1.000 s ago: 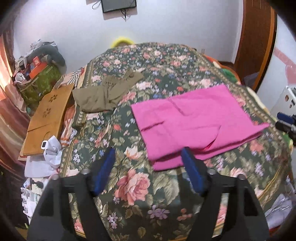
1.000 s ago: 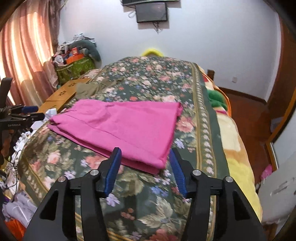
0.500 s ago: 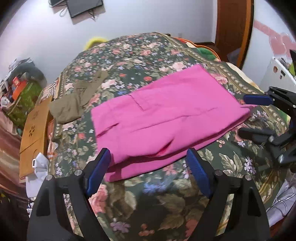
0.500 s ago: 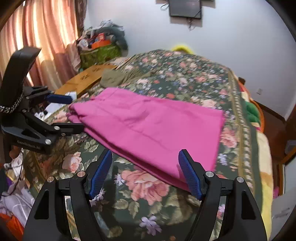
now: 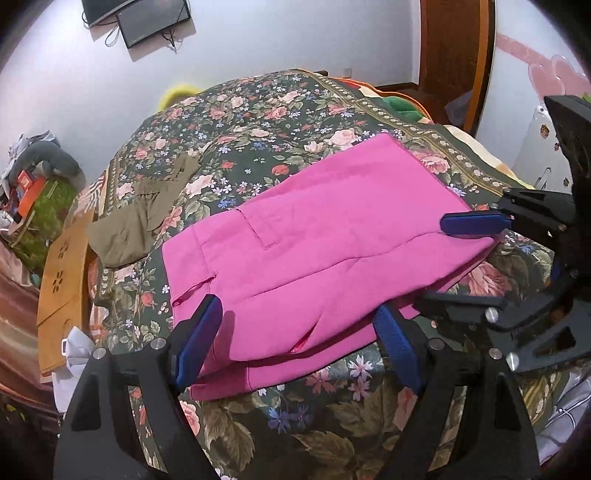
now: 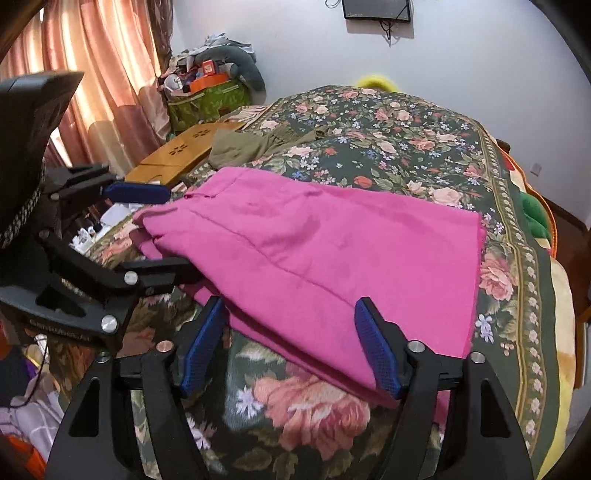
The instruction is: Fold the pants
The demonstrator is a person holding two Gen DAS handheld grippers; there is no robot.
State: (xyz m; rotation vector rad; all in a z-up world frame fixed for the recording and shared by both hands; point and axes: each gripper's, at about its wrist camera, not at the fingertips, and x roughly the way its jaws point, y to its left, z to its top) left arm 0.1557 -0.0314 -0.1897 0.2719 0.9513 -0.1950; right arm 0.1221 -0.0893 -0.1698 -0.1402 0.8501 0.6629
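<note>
Closing on the pink pants' (image 5: 314, 236) near edge, both tools, previously farther back, stand wide, gripping nothing.

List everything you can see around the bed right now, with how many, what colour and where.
pink pants: one, magenta, folded flat on the near part of the bed
olive garment: one, olive-brown, crumpled near the bed's left edge
bedspread: one, dark green with roses, covering the bed
wooden board: one, tan with flower cutouts, left of the bed
screen: one, black, on the far wall
curtain: pink, left of the bed
green bag: one, piled with clutter, far left corner
left tongs: blue pads, closing around the pants' near edge
right tongs: blue pads, closing around the pants' near edge
</note>
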